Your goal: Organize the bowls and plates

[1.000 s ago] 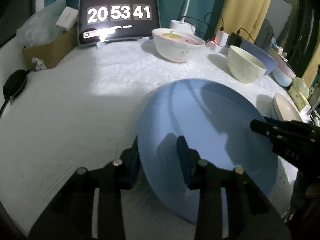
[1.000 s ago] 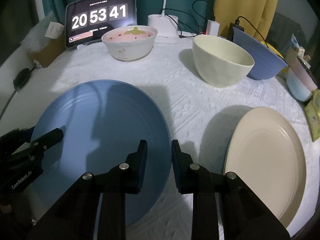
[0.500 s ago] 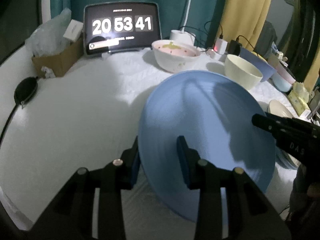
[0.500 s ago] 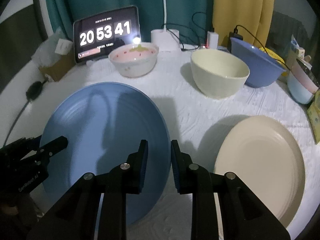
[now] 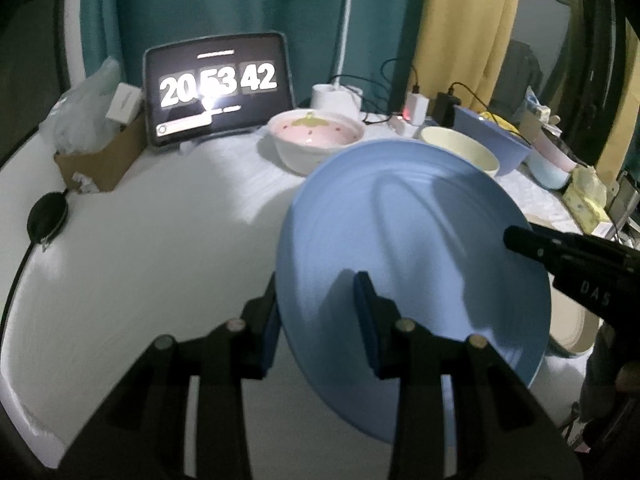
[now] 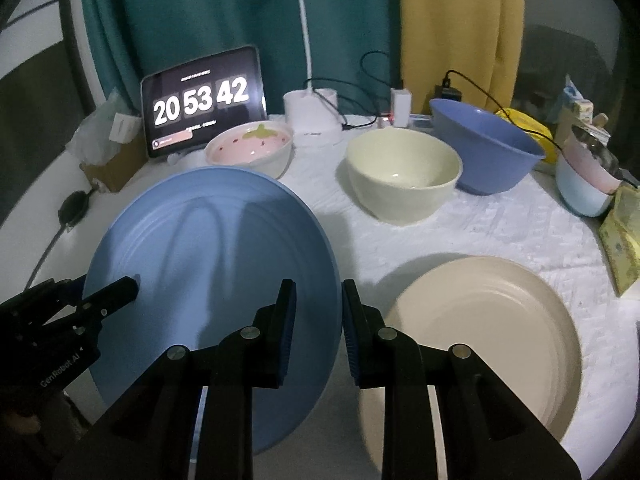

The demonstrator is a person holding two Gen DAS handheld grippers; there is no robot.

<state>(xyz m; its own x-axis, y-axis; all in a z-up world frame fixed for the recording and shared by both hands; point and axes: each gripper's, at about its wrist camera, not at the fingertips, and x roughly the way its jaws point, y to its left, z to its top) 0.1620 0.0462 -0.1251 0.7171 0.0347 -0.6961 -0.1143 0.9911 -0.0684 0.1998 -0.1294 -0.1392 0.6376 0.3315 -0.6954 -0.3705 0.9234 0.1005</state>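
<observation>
- White tablecloth [image 6: 500, 220] bare leftward
- Both grippers, left gripper [image 5: 318, 312] and right gripper [image 6: 318, 320], clamp blue plate [image 6: 212, 256] rims
- Cream plate [image 6: 488, 328] just beside; bowls behind

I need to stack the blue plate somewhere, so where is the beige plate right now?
In the right wrist view the beige plate lies flat on the white tablecloth, lower right, beside the lifted blue plate and in front of the cream bowl.
</observation>
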